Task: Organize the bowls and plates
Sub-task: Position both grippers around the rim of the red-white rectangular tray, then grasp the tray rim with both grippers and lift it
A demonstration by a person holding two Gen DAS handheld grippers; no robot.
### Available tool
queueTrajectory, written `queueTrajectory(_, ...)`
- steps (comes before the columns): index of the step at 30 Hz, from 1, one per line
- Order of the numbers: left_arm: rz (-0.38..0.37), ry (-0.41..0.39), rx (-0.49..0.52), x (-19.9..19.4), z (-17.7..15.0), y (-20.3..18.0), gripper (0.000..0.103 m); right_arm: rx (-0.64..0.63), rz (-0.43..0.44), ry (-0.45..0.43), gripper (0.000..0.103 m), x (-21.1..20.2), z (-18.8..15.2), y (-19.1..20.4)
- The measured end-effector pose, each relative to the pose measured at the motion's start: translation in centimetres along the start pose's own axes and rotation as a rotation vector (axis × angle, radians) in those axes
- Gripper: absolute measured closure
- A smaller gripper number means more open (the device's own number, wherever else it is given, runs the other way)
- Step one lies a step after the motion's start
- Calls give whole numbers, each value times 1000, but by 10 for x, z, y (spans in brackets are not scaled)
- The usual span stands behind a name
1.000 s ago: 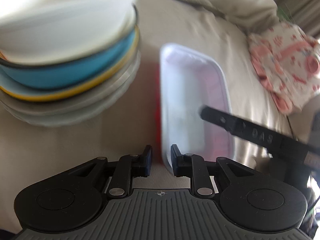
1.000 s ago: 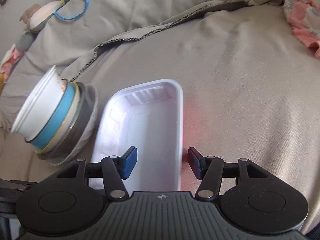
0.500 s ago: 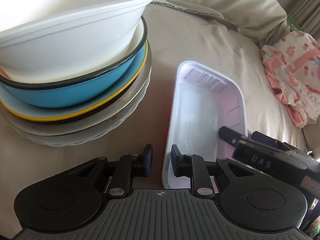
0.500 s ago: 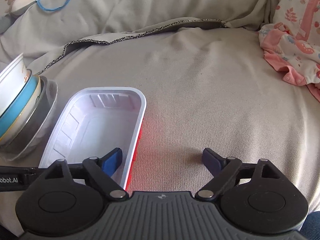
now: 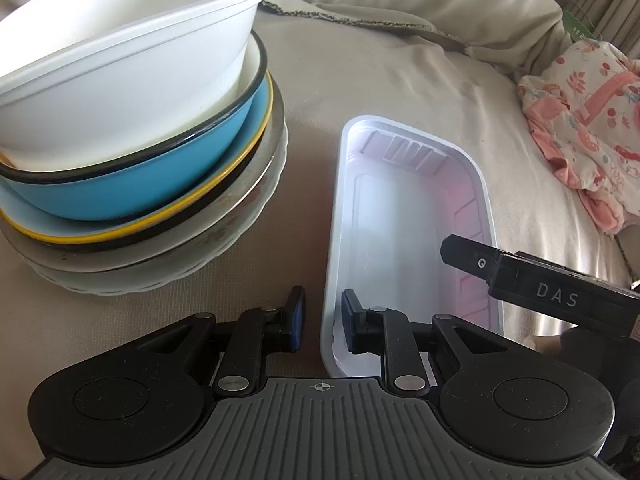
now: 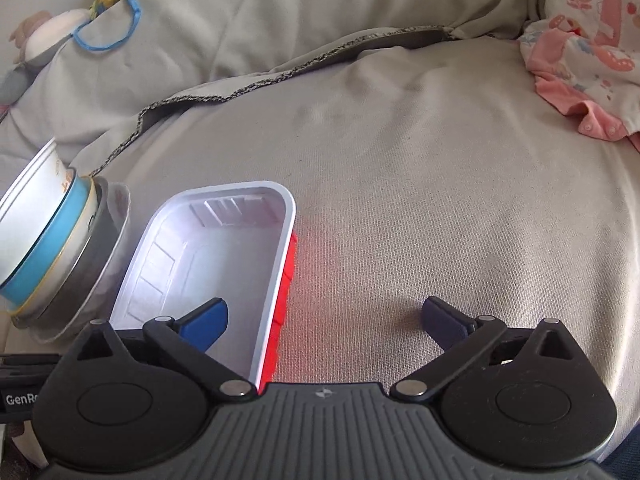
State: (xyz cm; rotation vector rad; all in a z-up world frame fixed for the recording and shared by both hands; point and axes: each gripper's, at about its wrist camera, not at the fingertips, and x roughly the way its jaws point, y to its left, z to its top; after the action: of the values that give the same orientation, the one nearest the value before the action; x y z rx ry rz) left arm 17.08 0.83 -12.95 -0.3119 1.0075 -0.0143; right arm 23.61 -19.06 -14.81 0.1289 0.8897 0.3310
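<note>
A white rectangular tray with red outer walls lies on the beige bed cover. My left gripper is shut narrowly over the tray's near left rim, one finger outside and one inside. My right gripper has its jaws opening wide. Its left finger hangs inside the tray and its right finger is over the cover, and neither touches the tray's right rim between them. Just left of the tray stands a stack: a white bowl in a blue bowl on several plates.
A pink patterned garment lies at the right on the bed cover. Pillows under a grey cover rise behind, with a soft toy and a blue ring at the far left. The stack leans close to the tray's left side.
The right jaws have spread from close around the tray's right rim to wide apart. The left jaws keep the same narrow hold, and the left view has gone from blurred to steady.
</note>
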Motion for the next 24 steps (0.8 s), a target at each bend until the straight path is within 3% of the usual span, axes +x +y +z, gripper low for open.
queueTrajectory(3,8,-17,18,-1,-3,-2,80,-23,13,-4,2,-4,-1,4)
queueTrajectory(6,21,-30,34,-2,-5,-5,80,-22,65,-8,19,-10,0,7)
queueTrajectory(10,19,-30,35,-2,-5,-4,80,5,113,19,52,-10,1,10)
queueTrajectory(16,-64,46,-90,-4,4,15,81,-8,154,42,60,-6,4,22)
queueTrajectory(24,-65,38,-85,-5,8,13,82,-16,164,47,61,-1,7,26)
